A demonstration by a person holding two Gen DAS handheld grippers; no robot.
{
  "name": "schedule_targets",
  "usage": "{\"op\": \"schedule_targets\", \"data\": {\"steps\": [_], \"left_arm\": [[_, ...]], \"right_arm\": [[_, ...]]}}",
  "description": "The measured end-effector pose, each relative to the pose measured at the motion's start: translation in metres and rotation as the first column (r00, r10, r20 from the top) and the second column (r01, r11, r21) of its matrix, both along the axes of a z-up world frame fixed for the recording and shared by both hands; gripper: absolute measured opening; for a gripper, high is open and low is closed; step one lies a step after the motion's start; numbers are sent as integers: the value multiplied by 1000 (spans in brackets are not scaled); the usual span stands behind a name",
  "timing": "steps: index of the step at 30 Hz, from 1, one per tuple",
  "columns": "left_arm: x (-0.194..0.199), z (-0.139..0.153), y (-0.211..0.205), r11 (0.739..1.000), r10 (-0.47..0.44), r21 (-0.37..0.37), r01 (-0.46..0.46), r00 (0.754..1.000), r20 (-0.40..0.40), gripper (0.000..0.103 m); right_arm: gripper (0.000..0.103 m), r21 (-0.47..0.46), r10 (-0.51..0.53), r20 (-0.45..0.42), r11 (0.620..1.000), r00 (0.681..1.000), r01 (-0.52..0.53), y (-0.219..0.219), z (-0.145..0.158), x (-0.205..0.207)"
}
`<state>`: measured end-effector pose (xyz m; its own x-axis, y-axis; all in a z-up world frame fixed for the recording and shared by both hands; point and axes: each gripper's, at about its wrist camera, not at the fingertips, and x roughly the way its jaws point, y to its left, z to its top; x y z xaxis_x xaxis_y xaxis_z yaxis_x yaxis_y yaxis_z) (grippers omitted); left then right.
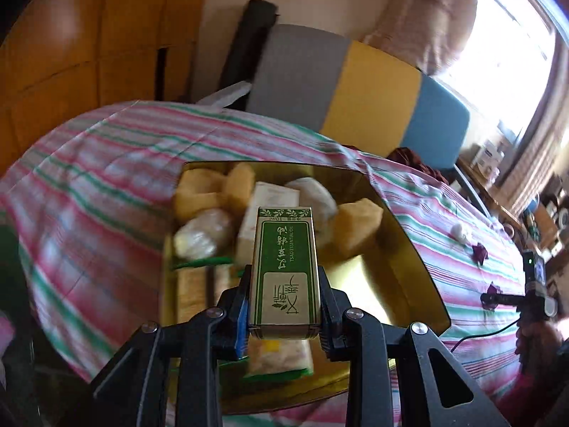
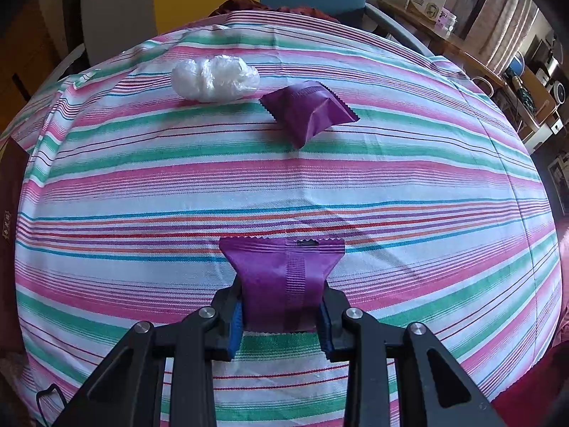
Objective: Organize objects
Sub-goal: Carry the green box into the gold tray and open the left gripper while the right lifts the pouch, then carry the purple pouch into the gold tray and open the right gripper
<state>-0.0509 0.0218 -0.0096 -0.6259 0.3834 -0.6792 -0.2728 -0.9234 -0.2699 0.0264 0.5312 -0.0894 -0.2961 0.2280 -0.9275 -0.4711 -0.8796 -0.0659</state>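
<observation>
My left gripper [image 1: 283,297] is shut on a green and gold essential-oil box [image 1: 283,267] and holds it above a gold tray [image 1: 409,249]. The tray holds several items: tan blocks [image 1: 359,227], a white wrapped bundle [image 1: 202,233], a pale carton. My right gripper [image 2: 282,307] is shut on a purple sachet [image 2: 284,274] just above the striped cloth. A second purple sachet [image 2: 307,108] and a white plastic-wrapped bundle [image 2: 215,78] lie on the cloth farther ahead. In the left wrist view the right gripper [image 1: 533,291] shows at the right edge.
A striped pink, green and white cloth [image 2: 391,185] covers the table. A grey, yellow and blue chair back [image 1: 355,96] stands behind it. A shelf with boxes [image 2: 430,0] is at the back right. A bright window [image 1: 508,53] is on the right.
</observation>
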Motion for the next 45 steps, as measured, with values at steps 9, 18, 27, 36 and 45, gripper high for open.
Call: {"op": "schedule_targets", "data": {"steps": [9, 18, 27, 36, 45], "left_arm": [[-6, -16, 28, 996, -68, 72, 61, 993, 95, 31], [-39, -30, 80, 999, -48, -17, 50, 992, 117, 33], [-21, -31, 70, 992, -30, -119, 36, 998, 50, 47], [-1, -26, 54, 988, -15, -151, 19, 999, 28, 47], [4, -20, 28, 991, 27, -135, -24, 999, 21, 48]], "right_arm": [[32, 10, 1, 6, 1000, 1000, -1, -8, 0, -3], [33, 7, 0, 5, 1000, 1000, 0, -8, 0, -3], [33, 18, 13, 8, 1000, 1000, -13, -10, 0, -8], [32, 1, 97, -94, 995, 991, -97, -30, 19, -8], [32, -82, 400, -271, 897, 876, -435, -153, 75, -24]]}}
